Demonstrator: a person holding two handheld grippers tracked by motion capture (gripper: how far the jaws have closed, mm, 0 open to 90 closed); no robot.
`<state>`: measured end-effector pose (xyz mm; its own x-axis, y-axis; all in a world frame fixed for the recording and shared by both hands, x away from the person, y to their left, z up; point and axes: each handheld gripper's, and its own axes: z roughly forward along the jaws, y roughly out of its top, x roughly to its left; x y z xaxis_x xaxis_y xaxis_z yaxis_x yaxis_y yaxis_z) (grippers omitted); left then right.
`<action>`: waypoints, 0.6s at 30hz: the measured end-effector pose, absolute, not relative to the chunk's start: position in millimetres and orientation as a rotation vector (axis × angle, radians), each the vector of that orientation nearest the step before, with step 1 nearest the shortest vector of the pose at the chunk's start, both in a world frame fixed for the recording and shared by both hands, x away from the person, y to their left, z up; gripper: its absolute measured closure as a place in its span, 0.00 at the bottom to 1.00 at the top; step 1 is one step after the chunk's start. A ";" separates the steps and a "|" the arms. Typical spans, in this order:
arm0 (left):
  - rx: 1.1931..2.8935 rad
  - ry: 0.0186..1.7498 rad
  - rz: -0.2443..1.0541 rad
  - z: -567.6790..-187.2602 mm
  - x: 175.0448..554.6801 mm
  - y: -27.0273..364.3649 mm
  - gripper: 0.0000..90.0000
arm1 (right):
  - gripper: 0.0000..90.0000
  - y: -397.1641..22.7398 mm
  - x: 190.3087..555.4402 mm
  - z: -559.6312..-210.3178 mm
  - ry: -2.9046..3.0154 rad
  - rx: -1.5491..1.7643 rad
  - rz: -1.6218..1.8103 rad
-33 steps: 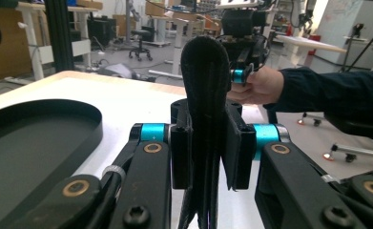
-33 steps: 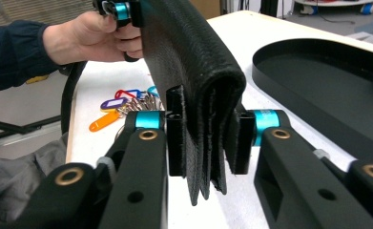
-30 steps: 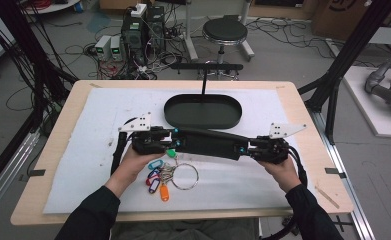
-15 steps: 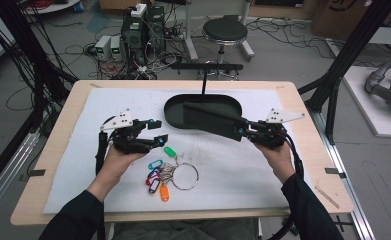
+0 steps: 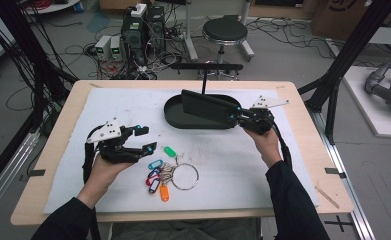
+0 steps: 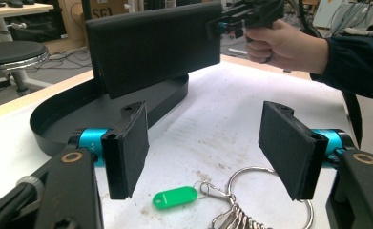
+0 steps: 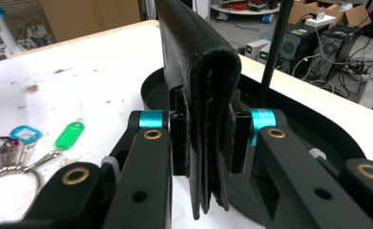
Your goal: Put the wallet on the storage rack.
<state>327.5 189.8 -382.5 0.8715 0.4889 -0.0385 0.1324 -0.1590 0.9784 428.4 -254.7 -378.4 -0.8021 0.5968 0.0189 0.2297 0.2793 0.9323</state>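
Observation:
My right gripper (image 5: 236,115) is shut on one end of a folded black wallet (image 5: 208,107), which it holds edge-up over the black oval tray (image 5: 175,119). In the right gripper view both pads (image 7: 178,143) squeeze the wallet's (image 7: 198,57) folded layers above the tray (image 7: 317,125). My left gripper (image 5: 149,138) hovers at the left of the mat. Its jaws have just been opening and nothing is between them (image 6: 203,152). A key ring (image 5: 184,176) with several coloured tags lies just right of it, with its green tag (image 6: 174,197) close below the jaws.
A white mat (image 5: 283,165) covers most of the wooden table (image 5: 310,105). A thin black T-shaped stand (image 5: 203,80) rises just behind the tray. A stool and computer cases stand on the floor past the far edge.
A second ago both grippers held the wallet low over the mat. The left one let go, opened and drew back to the left. The right one carried the wallet right, over the tray.

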 end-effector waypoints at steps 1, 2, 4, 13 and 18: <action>1.722 0.479 0.334 -382.5 327.5 189.8 0.38 | 0.86 -254.7 428.4 -378.4 2.220 0.751 1.531; 1.720 0.477 0.335 -382.5 327.2 190.5 0.38 | 0.86 -252.5 431.1 -379.0 2.219 0.746 1.529; 1.714 0.475 0.337 -382.2 327.0 191.7 0.38 | 0.86 -245.9 437.6 -381.3 2.209 0.748 1.535; 1.710 0.477 0.336 -386.3 325.8 196.1 0.38 | 0.86 -230.8 455.3 -387.8 2.220 0.786 1.494; 1.695 0.473 0.338 -386.0 324.3 199.8 0.38 | 0.86 -217.7 466.6 -395.7 2.230 0.772 1.479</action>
